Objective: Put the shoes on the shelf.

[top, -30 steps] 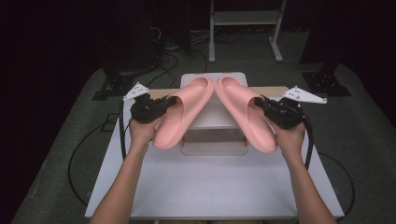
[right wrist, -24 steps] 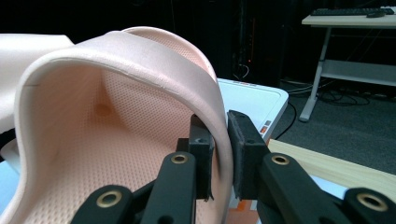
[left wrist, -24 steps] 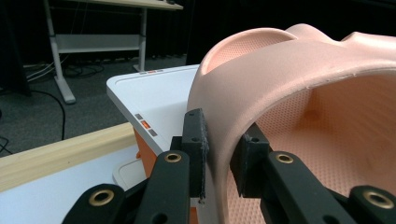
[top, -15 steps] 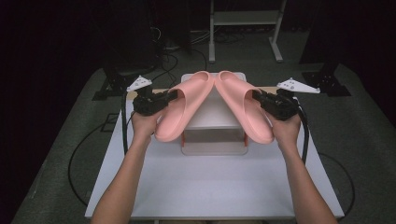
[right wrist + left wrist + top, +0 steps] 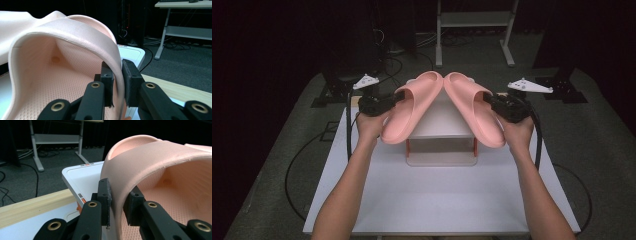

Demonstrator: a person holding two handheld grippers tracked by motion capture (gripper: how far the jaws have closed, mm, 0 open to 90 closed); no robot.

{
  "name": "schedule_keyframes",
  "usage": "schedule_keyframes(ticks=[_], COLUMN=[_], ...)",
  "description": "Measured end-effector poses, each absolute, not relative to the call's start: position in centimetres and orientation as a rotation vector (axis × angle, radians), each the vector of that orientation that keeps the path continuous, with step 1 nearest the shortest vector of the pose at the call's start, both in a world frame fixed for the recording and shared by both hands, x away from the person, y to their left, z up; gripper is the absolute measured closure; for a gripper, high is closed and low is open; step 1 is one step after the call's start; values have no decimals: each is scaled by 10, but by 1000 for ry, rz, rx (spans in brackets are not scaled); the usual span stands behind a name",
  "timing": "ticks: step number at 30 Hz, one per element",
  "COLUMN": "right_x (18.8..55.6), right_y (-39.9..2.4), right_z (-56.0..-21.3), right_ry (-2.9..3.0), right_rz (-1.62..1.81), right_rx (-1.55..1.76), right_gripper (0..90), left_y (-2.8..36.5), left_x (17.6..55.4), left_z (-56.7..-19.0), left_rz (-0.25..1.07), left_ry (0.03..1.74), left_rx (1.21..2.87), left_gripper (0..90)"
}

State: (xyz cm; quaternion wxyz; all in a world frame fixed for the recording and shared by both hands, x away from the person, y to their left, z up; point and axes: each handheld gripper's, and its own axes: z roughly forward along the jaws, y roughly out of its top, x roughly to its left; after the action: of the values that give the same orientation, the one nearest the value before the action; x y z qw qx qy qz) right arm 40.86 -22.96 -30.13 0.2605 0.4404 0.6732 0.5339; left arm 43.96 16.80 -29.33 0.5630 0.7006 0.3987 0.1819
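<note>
Each pink slipper is lifted, left gripper (image 5: 398, 98) clamped on the left slipper (image 5: 412, 107), right gripper (image 5: 490, 99) on the right slipper (image 5: 473, 110), both above the white rack (image 5: 439, 131), setting down not yet done

A small white two-tier rack (image 5: 439, 131) stands on the white table (image 5: 412, 200), with a desk frame (image 5: 472, 20) beyond.

White table (image 5: 437, 200) bears small white shelf rack (image 5: 439, 127), wooden strip behind
</note>
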Motion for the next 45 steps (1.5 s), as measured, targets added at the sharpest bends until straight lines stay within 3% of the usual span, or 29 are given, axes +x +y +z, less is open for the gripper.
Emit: schedule_keyframes(ticks=[45], right_x=[427], right_y=[-214], right_z=[-298], right_ry=[1834], right_rz=[1348], right_rx=[1253], right_gripper=[768], left_y=[156], left_x=[456], left_z=[-294], left_rz=[437], left_ry=[1079], left_rx=[1618], left_gripper=[738])
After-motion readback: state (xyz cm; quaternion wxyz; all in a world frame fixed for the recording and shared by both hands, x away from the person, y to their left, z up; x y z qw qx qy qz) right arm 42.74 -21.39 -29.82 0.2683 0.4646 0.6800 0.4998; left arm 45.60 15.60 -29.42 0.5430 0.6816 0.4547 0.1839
